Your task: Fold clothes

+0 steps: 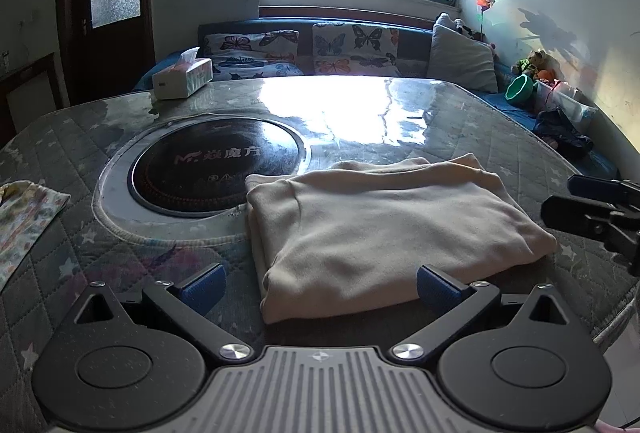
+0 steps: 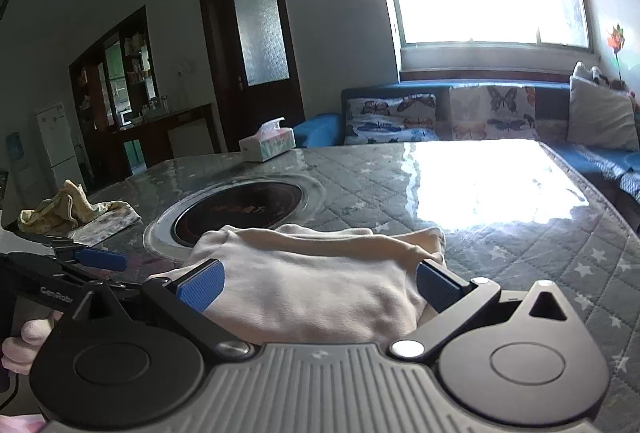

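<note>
Your left gripper (image 1: 320, 287) is spread wide and holds nothing; the folded cream garment (image 1: 392, 229) lies just ahead between its jaws. Your right gripper (image 2: 320, 287) is equally wide, empty, over the garment's edge. Beyond sits the round cooktop (image 1: 216, 169), then a tissue box (image 1: 184, 77); left, a floral cloth (image 1: 24, 221).

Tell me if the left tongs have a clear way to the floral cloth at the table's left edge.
Probably yes. The left tongs stand open and hold nothing, and only bare quilted table cover lies between them and the floral cloth. The folded cream garment sits to the other side.
</note>
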Tool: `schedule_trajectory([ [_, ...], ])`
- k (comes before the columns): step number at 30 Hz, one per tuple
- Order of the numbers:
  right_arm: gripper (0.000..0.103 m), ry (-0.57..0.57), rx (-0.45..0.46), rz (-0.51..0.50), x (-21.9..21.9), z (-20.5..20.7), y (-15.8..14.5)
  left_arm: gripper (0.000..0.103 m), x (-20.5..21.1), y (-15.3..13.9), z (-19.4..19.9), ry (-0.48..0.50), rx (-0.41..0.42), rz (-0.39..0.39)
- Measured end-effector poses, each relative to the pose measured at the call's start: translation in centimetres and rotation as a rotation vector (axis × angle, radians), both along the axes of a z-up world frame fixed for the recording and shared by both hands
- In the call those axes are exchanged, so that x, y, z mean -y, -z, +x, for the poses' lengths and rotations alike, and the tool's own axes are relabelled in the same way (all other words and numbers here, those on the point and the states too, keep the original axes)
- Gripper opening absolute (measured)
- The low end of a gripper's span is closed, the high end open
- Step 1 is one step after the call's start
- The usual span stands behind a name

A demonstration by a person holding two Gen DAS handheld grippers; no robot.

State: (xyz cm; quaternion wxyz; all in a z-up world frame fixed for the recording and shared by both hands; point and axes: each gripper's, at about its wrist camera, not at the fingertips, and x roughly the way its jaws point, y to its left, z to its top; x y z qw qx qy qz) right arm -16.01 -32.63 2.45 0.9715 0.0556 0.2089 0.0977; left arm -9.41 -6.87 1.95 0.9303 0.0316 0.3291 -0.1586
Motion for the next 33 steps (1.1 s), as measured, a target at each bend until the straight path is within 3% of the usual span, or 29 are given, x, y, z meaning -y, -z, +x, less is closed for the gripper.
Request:
schedule_trajectory([
  [19,0.103,-0.071,0.024,-0.049,-0.4,-0.8,0.3,0.103,0.5,0.0,-0.5,-0.088,-0.049,0.042],
  [33,0.103,-0.125,-0.005,-0.109,-2.5,-1.2,-0.2,0.103,-0.4,0.2,0.7,-0.078,-0.081,0.02],
])
